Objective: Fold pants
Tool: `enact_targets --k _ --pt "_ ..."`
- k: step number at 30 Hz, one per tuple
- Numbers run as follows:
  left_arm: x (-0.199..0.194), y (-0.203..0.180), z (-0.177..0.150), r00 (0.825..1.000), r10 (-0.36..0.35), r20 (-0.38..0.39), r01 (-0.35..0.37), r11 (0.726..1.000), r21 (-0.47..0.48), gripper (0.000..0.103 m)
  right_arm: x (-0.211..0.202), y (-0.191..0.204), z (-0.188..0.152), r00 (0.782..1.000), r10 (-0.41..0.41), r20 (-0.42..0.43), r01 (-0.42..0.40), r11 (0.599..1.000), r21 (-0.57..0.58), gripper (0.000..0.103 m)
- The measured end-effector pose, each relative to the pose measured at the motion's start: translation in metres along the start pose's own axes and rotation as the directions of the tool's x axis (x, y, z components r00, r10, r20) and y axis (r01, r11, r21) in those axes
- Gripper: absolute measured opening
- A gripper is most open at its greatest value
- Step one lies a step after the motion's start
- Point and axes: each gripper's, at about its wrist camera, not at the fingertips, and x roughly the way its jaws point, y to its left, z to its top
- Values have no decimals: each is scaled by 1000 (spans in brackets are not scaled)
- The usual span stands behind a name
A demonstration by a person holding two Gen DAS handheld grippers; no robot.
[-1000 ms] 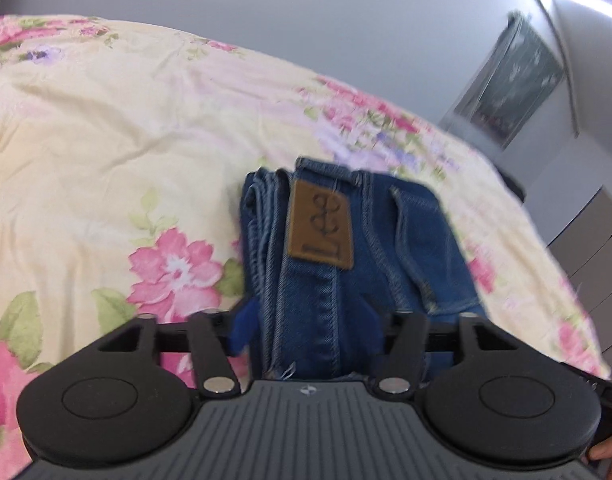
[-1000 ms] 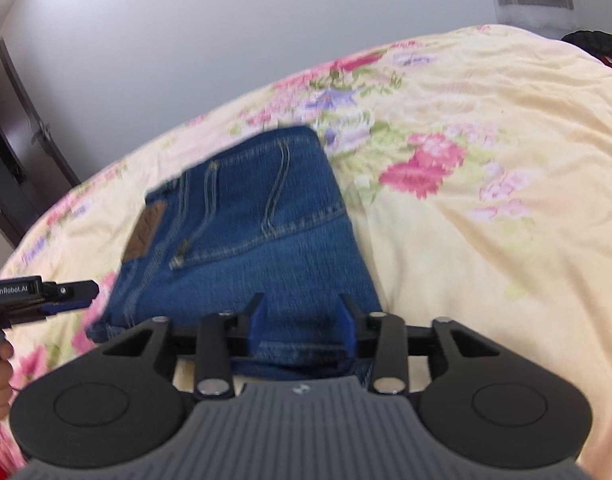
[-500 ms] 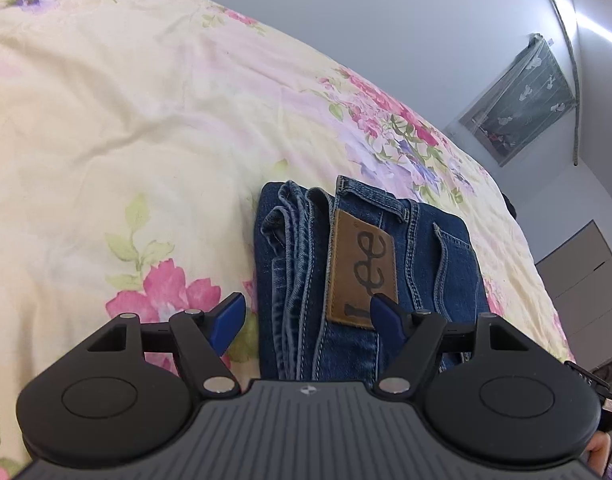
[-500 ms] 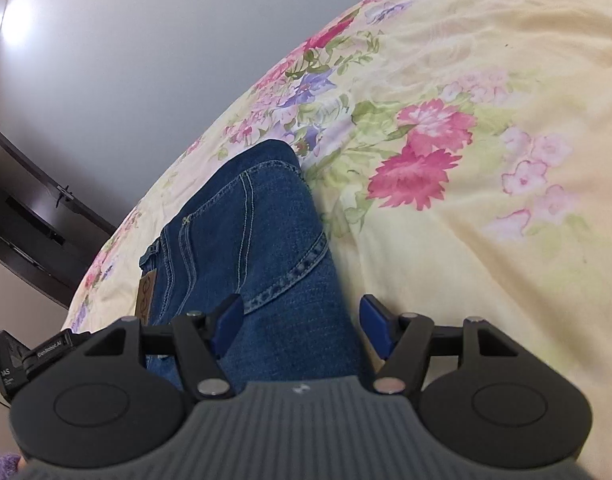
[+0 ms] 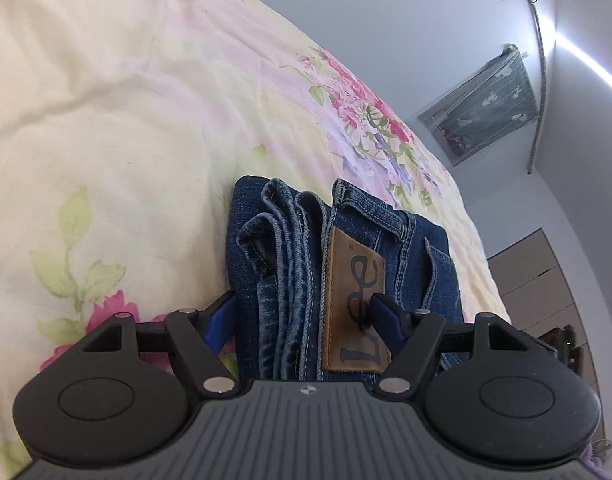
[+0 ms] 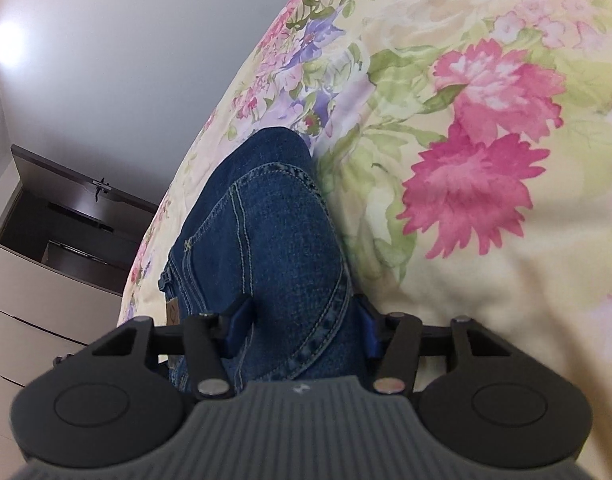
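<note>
- Left wrist view: the folded jeans [image 5: 345, 264] lie on the bed [image 5: 106, 120], running from the left gripper [image 5: 302, 316] toward 12 o'clock; the stacked hem edges face 10 o'clock and the leather patch [image 5: 355, 304] sits at 1 o'clock.
- Left gripper state: jaws stand wide and have just eased in slightly; the jeans edge is between them, one fingertip beside the stack, the other over the patch. No squeeze on the cloth is visible.
- Right wrist view: the same jeans [image 6: 266, 248] extend from the right gripper [image 6: 302, 320] toward 11 o'clock, folded edge at 12 o'clock, bed cover [image 6: 485, 160] at 2 o'clock.
- Right gripper state: jaws have just been closing and flank the denim; firm contact cannot be told.
- Judgement: the bundle's long axis runs between the two grippers, one at each end, equally near. The coming move likely depends on both ends being taken together.
</note>
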Motion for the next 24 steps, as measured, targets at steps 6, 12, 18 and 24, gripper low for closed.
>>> enact_targets --k 6,12,18,24 --pt "4 11 2 999 -51 -4 50 998 -33 69 6 -11 8 998 57 -20 -56 997 43 43" --pt "-1 8 -5 998 -52 26 53 998 -37 54 7 -7 5 999 47 -6 -47 999 0 34" --pt "-9 -13 -4 999 11 39 -10 1000 -21 42 2 13 6 1000 11 4 -11 999 -49 23" --pt "-26 -38 -3 997 44 66 -43 999 -20 34 -14 37 7 1000 4 0 -4 998 -60 20"
